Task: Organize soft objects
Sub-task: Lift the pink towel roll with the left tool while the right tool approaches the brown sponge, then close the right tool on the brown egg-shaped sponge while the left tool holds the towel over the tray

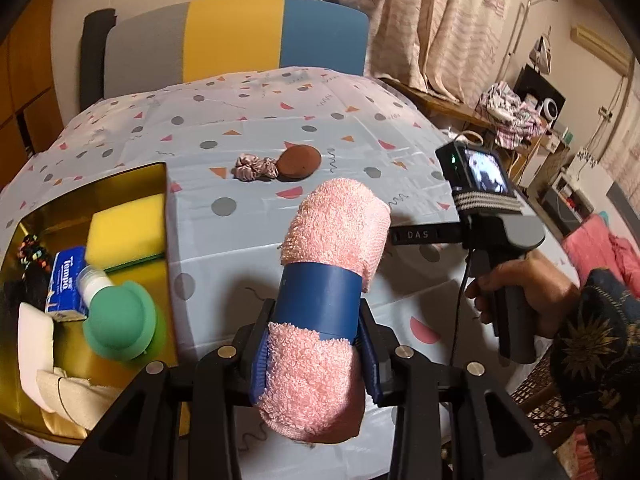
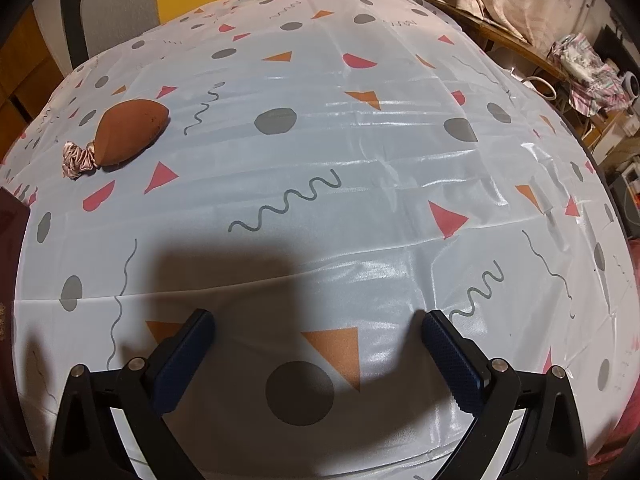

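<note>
The left gripper (image 1: 314,354) has its fingers clamped on a rolled pink towel (image 1: 320,304) with a blue band, held above the worktop (image 1: 224,152), just beside the gold box (image 1: 158,240). The right gripper (image 2: 318,354) hovers over bare cloth, fingers apart, nothing between them.

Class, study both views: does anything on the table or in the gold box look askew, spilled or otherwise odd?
Nothing is spilled or damaged. In the gold box, the white bottle lies tilted against the tissue pack rather than upright. The brown pad and scrunchie lie touching on the tablecloth.
</note>
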Demonstrator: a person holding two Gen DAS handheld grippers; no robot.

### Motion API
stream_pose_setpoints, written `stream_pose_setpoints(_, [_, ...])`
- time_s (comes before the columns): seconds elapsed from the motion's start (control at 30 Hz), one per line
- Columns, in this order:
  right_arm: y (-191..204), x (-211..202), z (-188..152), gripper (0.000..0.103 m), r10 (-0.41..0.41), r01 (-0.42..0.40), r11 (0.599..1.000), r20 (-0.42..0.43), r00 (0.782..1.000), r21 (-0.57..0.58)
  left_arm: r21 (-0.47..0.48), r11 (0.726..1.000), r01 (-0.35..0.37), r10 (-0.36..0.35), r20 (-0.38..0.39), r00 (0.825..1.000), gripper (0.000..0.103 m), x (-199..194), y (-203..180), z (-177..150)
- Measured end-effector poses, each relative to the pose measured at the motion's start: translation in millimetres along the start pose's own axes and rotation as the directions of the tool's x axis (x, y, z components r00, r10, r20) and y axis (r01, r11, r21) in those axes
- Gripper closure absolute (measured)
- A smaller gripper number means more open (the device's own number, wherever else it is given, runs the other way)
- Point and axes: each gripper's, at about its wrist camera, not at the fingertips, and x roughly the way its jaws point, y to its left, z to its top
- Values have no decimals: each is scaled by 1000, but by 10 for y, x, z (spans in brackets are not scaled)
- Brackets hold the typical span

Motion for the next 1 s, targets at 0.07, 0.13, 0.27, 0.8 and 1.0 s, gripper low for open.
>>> stream_pose_setpoints(0.07, [5, -10, -35, 0, -2, 2, 1000, 10, 1000, -4, -21, 1000, 4, -4, 14, 1000, 66, -89, 78, -2])
stream_pose_setpoints(0.13, [14, -5, -58, 0, -3, 3, 1000, 16, 1000, -5, -45, 999, 10, -8, 30, 1000, 66, -180, 177, 1])
stream_pose_setpoints(0.27, [55, -41, -94, 0, -11, 11, 1000, 17, 1000, -8, -100, 995, -6, 14, 77, 997, 66, -395, 439, 17])
stream_pose_setpoints(0.8, [520, -333, 321, 12, 335, -344, 928, 84, 939, 145, -310, 936, -165, 202, 93, 975, 66, -741, 1588, -245])
stream_pose_setpoints(1.0, [746, -71, 752, 12, 399, -408, 852, 96, 912, 329, -339, 924, -177, 217, 85, 972, 66, -749, 1718, -305])
